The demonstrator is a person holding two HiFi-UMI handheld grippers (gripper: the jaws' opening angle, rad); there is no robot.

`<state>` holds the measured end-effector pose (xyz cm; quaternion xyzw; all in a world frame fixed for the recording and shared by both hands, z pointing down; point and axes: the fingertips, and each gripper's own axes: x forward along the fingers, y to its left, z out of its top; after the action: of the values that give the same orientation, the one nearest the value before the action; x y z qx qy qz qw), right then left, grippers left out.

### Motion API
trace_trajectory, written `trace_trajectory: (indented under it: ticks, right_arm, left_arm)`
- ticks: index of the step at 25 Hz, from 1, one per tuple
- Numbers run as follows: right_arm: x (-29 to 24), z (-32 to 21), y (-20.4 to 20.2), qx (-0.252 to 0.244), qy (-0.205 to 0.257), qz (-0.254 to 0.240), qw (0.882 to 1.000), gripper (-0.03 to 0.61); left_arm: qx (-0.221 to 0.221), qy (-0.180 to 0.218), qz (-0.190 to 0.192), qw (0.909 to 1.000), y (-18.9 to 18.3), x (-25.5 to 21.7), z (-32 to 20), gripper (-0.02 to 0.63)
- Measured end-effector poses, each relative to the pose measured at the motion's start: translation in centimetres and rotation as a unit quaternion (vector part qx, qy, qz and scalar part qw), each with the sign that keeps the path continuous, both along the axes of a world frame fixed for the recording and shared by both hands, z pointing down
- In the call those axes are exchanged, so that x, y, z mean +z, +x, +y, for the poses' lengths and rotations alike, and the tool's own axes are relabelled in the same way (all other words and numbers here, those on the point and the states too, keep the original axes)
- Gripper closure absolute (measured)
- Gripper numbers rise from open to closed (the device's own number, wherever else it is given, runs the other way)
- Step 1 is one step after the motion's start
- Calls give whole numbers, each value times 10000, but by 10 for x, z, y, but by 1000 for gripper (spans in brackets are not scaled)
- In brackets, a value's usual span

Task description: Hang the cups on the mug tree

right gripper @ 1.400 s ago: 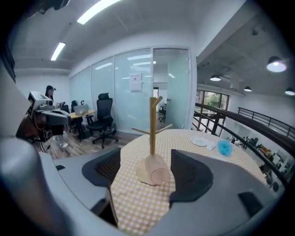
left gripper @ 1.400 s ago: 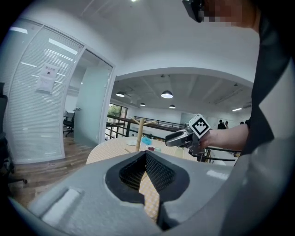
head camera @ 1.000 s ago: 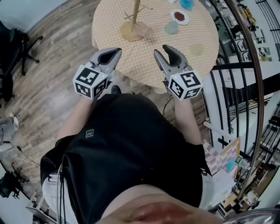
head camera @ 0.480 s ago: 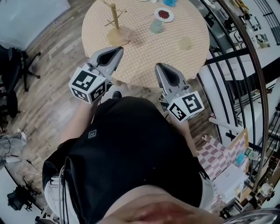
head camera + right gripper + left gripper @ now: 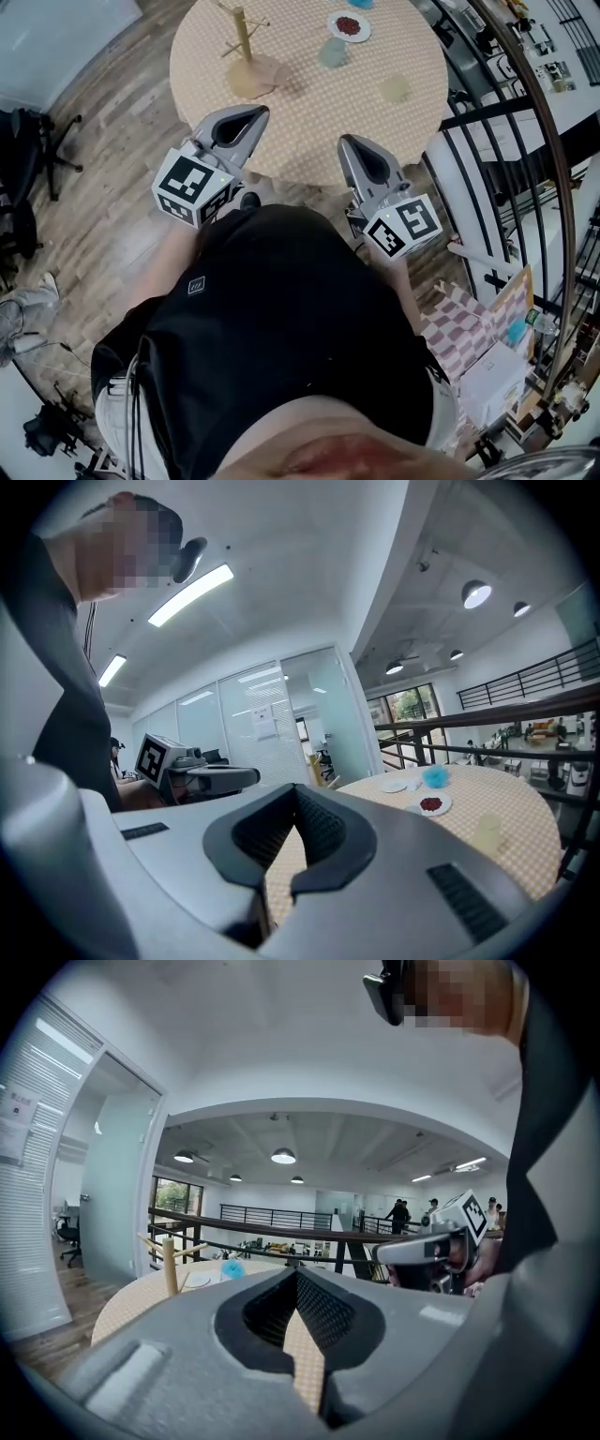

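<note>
A wooden mug tree (image 5: pixel 242 45) stands at the far left of the round checked table (image 5: pixel 309 122). A pale teal cup (image 5: pixel 332 52) and a pale yellow cup (image 5: pixel 395 89) sit apart on the cloth, both away from the tree. My left gripper (image 5: pixel 253 112) hangs over the table's near edge, jaws together and empty. My right gripper (image 5: pixel 352 143) is just short of that edge, shut on nothing. The left gripper view shows its tips (image 5: pixel 296 1274) meeting, with the tree (image 5: pixel 170 1265) beyond. In the right gripper view the tips (image 5: pixel 294 789) also meet; the yellow cup (image 5: pixel 487 834) stands ahead at the right.
A white plate with something red (image 5: pixel 349 25) and a fluffy blue thing (image 5: pixel 361 3) lie at the table's far side. A black metal railing (image 5: pixel 506 141) runs close along the right. A dark office chair (image 5: pixel 28 141) stands on the wood floor at left.
The right gripper's jaws, open a second ago, are now shut with nothing in them. Both grippers have drawn back a little towards the table's near edge; the left stayed shut.
</note>
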<state>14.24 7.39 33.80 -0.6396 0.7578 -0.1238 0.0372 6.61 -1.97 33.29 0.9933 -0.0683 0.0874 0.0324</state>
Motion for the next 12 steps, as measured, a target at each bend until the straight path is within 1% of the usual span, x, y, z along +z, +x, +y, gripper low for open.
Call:
trace_trajectory:
  ticks: [3, 7, 12]
  right_arm:
    - [5, -5, 4, 69, -93, -27, 9999, 563]
    - [10, -15, 5, 149, -256, -52, 9995, 561]
    - [21, -35, -3, 140, -506, 147, 9985, 560]
  left_arm:
    - [-70, 26, 91, 9999, -1, -2, -5, 607]
    - [-135, 136, 20, 9998, -5, 1, -12, 607]
    - [-53, 37, -1, 10000, -14, 11, -26, 607]
